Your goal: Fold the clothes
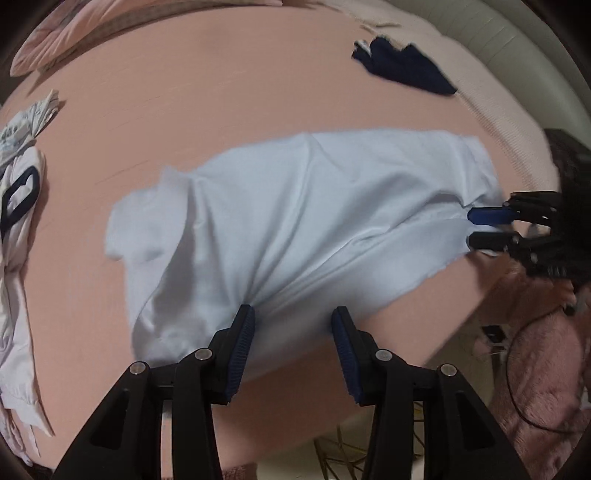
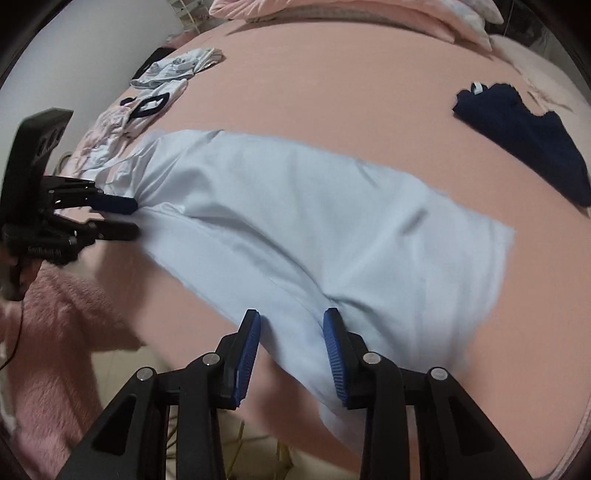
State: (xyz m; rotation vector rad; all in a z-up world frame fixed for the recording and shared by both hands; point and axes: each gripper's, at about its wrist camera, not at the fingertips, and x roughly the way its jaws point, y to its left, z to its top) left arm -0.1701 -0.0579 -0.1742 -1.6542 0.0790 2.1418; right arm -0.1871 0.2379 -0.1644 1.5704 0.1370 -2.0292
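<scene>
This is a bedroom in a home. A big bed with a smooth pink sheet (image 2: pixel 332 92) fills most of the view, and soft pink pillows (image 2: pixel 369 14) lie at its far end. Clothes lie about on it: a pale blue shirt (image 1: pixel 295 206), a dark navy garment (image 2: pixel 517 136) and a small pile of white and pink clothes (image 1: pixel 18 206).

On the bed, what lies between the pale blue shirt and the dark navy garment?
Nothing: between the pale blue shirt and the dark navy garment there is only bare pink bedsheet. The right wrist view shows it best; the left wrist view agrees.
</scene>
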